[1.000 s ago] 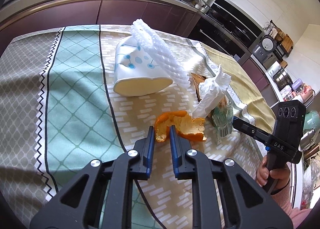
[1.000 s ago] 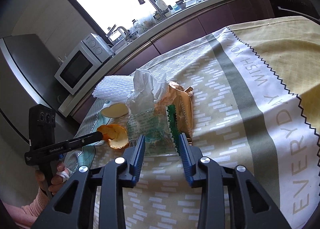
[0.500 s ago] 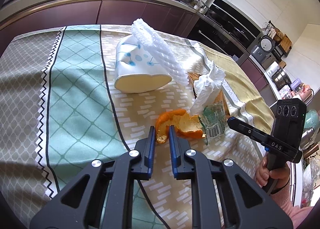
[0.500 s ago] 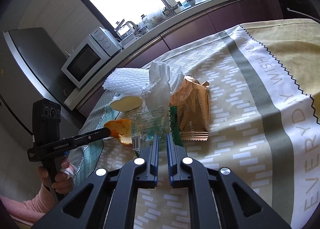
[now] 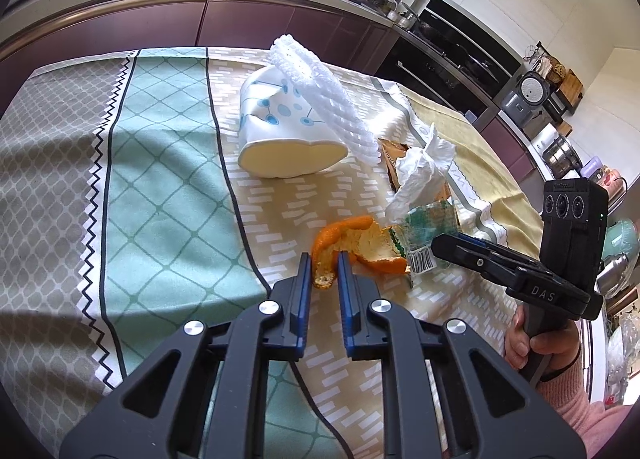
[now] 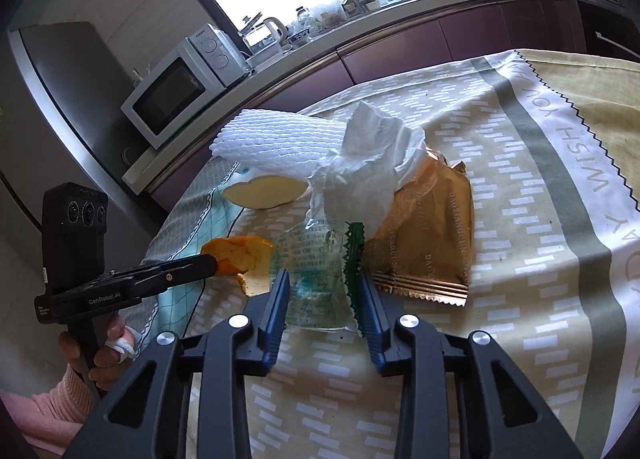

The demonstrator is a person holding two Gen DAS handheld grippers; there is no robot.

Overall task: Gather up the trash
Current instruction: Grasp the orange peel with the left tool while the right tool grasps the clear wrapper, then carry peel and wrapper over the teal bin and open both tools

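Note:
An orange peel [image 5: 352, 245] lies on the tablecloth; my left gripper [image 5: 323, 263] is shut on its near end. The peel also shows in the right wrist view [image 6: 240, 257]. A clear wrapper with green print [image 6: 316, 283] lies between the spread fingers of my right gripper [image 6: 322, 279], which is open. The wrapper also shows in the left wrist view [image 5: 424, 227]. A crumpled white tissue [image 6: 372, 175] rests on a golden snack packet [image 6: 432, 235]. A white foam net [image 6: 276, 147] lies over a tipped white bin [image 5: 288, 135].
A patterned tablecloth [image 5: 160, 195] covers the table. A kitchen counter with a microwave [image 6: 180, 87] runs behind it. The table's right edge drops off near the oven [image 5: 452, 55].
My right gripper shut on the clear wrapper, dragged it toward the peel, then opened again. My left gripper stays on the peel.

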